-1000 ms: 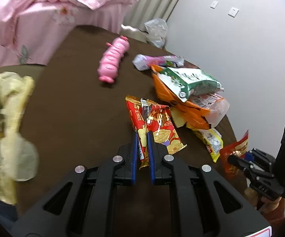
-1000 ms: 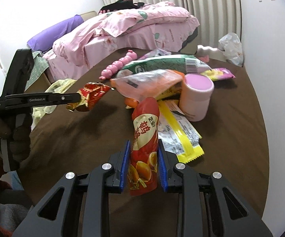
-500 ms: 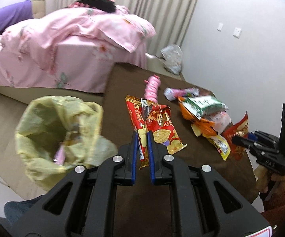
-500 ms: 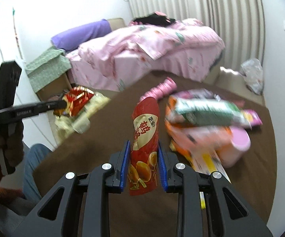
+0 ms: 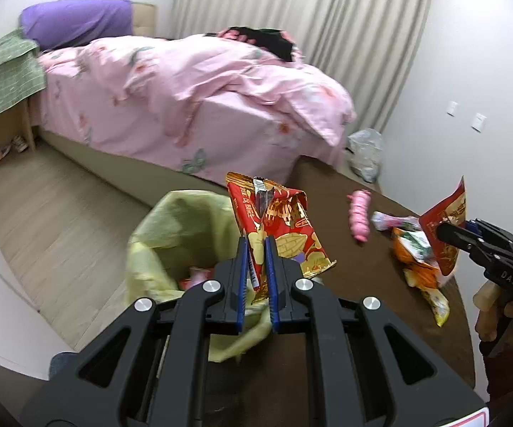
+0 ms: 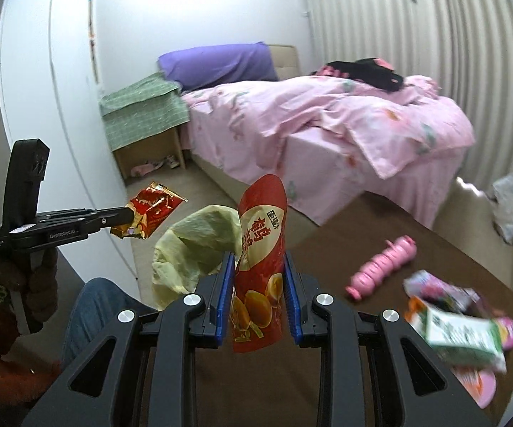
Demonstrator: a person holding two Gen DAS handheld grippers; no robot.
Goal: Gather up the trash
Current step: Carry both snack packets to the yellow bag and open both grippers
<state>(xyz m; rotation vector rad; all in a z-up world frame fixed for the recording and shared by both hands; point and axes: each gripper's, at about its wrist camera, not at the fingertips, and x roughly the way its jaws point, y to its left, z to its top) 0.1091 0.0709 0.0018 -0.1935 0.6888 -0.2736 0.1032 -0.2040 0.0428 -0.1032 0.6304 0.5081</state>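
- Left hand-held gripper (image 5: 255, 249): lower centre of the left wrist view; jaws narrow, clamped on a red-and-gold snack wrapper (image 5: 278, 227). The wrapper hangs over the mouth of the yellow-green trash bag (image 5: 185, 227), not yet let go.
- Right hand-held gripper (image 6: 258, 277): lower centre of the right wrist view; jaws closed on an upright red snack pouch (image 6: 262, 249), held over the near edge of the tabletop (image 6: 381, 245), close to the bag but not over it, as far as I can judge.
- Trash bag contents: a few pink and red scraps show inside, left of the left gripper's fingers; some trash appears already collected.
- Left on the tabletop: a pile at the right of both views, including a green-and-white packet (image 6: 463, 334) (blurred), an orange packet (image 5: 409, 252), a pink-purple wrapper (image 5: 395, 220) and a yellow wrapper (image 5: 438, 302). A pink segmented toy (image 6: 381, 267) lies apart from the pile; whether it counts as trash is unclear.
- Progress, judged: partway; two pieces in hand, several remaining.
- Writing: large Chinese characters on the red pouch; "GenRobot.AI" on the left gripper's body in the right wrist view; "DAS" on the right gripper's body in the left wrist view. Other packet print too blurred to read.
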